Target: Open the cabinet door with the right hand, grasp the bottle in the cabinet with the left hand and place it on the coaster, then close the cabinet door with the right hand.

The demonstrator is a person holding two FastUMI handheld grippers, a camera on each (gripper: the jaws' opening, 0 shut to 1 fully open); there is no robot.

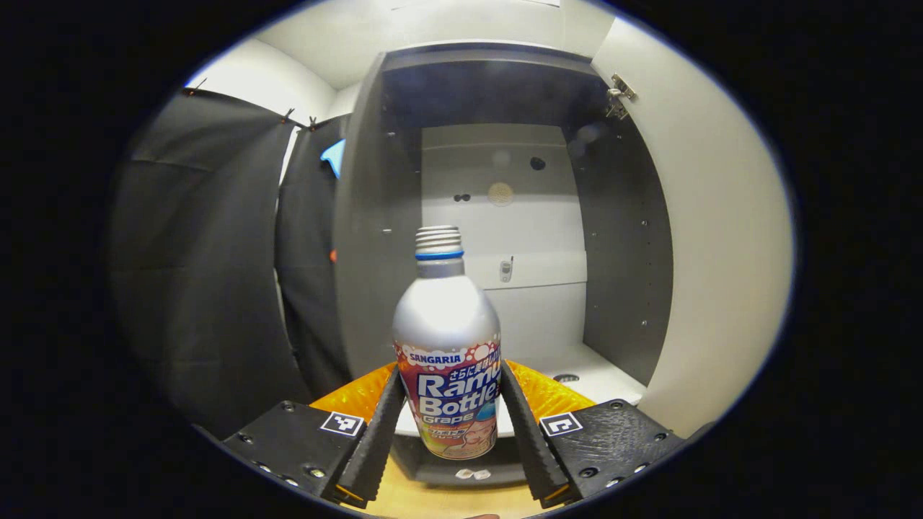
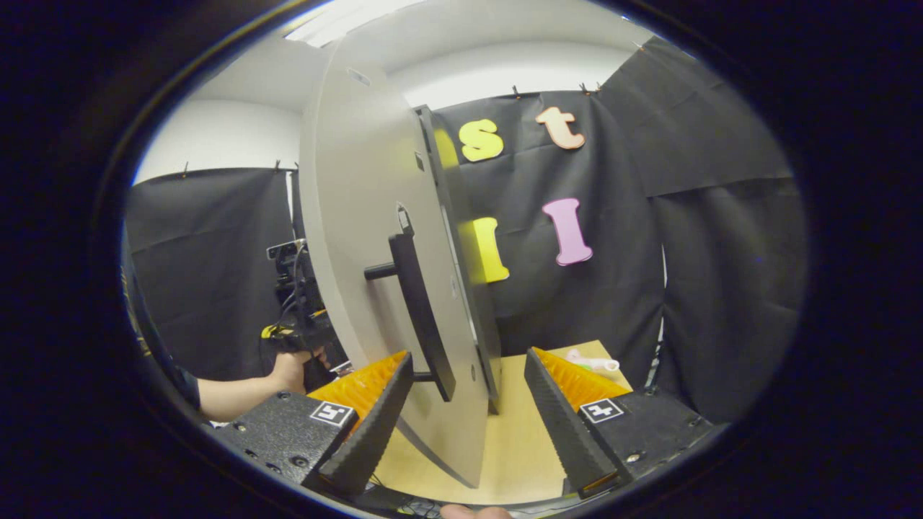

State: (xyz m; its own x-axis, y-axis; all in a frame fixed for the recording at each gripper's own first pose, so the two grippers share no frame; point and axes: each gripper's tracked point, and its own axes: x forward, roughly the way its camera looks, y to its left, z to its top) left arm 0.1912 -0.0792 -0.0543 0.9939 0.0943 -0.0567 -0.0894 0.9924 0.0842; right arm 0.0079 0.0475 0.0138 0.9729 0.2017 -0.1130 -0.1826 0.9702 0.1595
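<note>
The bottle (image 1: pixel 447 346) stands upright between the fingers of the left gripper (image 1: pixel 447 425), its long axis vertical and its threaded, capless neck with a blue ring pointing straight up. The jaws flank the lower label on both sides and appear to press on it, so the bottle looks held, in front of the open cabinet (image 1: pixel 497 216) and not deep inside it; its base hangs over the front lip of the cabinet's white floor, with the wooden table (image 1: pixel 433 497) showing below. The cabinet door (image 1: pixel 714 238) is swung wide at the right of the left gripper view, hinges visible near its top. Writing on the bottle reads "SANGARIA", "Ramu Bottle" and "Grape", with a line of Japanese characters too small to make out. In the right gripper view, the right gripper (image 2: pixel 461 404) has its jaws apart, straddling the door's (image 2: pixel 360 238) bottom edge and the lower end of its dark bar handle (image 2: pixel 422 317) without clamping either; a person's hand (image 2: pixel 288 371) shows beyond the door on the cabinet side. A small pale object (image 2: pixel 591 362) lies at the table's far edge. The left gripper alone has the bottle, so carrying it to the coaster looks like its job, while the right sits nearest the handle for closing.
</note>
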